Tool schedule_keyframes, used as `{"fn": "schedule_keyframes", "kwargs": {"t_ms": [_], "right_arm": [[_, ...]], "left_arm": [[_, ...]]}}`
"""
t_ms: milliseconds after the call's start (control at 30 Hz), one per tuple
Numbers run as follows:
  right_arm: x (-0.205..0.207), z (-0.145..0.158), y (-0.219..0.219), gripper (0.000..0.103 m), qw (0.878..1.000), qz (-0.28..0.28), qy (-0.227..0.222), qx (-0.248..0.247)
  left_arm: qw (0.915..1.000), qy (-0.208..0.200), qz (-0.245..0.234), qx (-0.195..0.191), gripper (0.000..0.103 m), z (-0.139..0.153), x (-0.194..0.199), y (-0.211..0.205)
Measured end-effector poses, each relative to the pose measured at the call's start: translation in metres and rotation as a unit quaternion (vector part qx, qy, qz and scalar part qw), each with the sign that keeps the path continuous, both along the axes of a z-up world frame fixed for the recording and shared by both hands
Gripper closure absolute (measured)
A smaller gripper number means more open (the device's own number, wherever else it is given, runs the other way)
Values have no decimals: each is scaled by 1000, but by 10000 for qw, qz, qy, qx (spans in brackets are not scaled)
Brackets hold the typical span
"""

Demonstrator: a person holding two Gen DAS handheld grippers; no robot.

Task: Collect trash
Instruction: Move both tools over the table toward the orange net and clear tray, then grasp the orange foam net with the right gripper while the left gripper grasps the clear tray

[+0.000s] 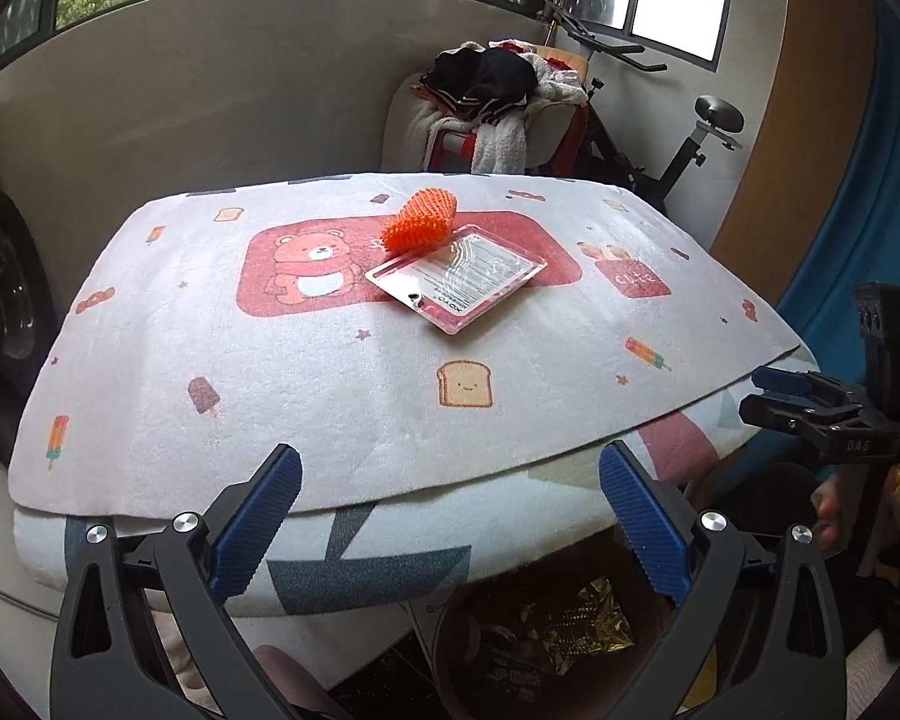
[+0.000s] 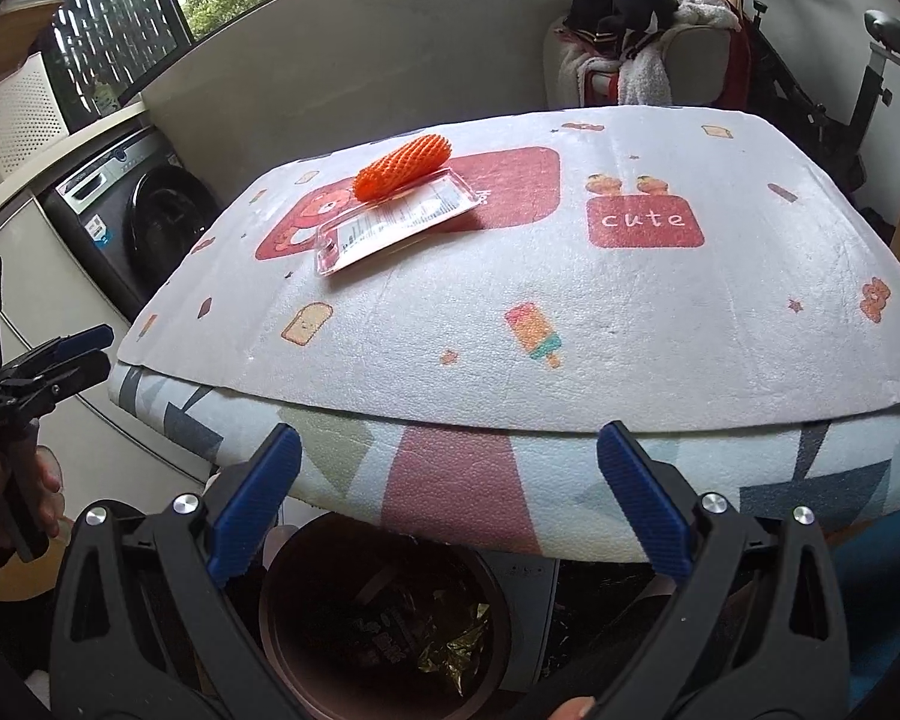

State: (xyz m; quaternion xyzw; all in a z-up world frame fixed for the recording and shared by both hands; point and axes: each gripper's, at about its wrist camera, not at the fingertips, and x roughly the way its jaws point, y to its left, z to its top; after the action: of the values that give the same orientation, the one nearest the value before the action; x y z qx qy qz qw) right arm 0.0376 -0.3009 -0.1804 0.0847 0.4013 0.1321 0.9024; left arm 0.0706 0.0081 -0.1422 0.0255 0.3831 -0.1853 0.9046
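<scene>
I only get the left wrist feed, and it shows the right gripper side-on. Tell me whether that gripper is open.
Observer: The right gripper is open, with nothing between its fingers.
Operator: Report what stands left of the table; my view only shows a dark round shape there.
Observer: That is a front-loading washing machine, its control panel visible above the door.

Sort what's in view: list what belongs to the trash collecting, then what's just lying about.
Belongs to the job:
orange foam fruit net
clear plastic blister pack
brown round bin under the table, wrappers inside

Just lying about:
pile of clothes on the chair
black exercise bike
grey washing machine
</scene>
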Motion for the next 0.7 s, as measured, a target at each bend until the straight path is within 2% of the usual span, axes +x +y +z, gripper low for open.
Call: {"fn": "schedule_keyframes", "kwargs": {"t_ms": [100, 267, 467, 567, 700], "right_arm": [[14, 13, 7, 6, 9994, -2, -160, -307], [65, 30, 14, 6, 9997, 190, -103, -74], [159, 38, 35, 6, 9989, 278, 124, 349], [208, 38, 54, 6, 9989, 343, 112, 315], [271, 24, 79, 7, 9982, 269, 366, 397]], "left_arm": [[9999, 54, 91, -1, 6, -2, 18, -1], [9994, 74, 336, -31, 6, -5, 46, 7], [9970, 74, 723, -256, 6, -10, 73, 30], [9957, 156, 824, -381, 6, -17, 87, 42], [9930, 254, 955, -639, 6, -24, 102, 58]]}}
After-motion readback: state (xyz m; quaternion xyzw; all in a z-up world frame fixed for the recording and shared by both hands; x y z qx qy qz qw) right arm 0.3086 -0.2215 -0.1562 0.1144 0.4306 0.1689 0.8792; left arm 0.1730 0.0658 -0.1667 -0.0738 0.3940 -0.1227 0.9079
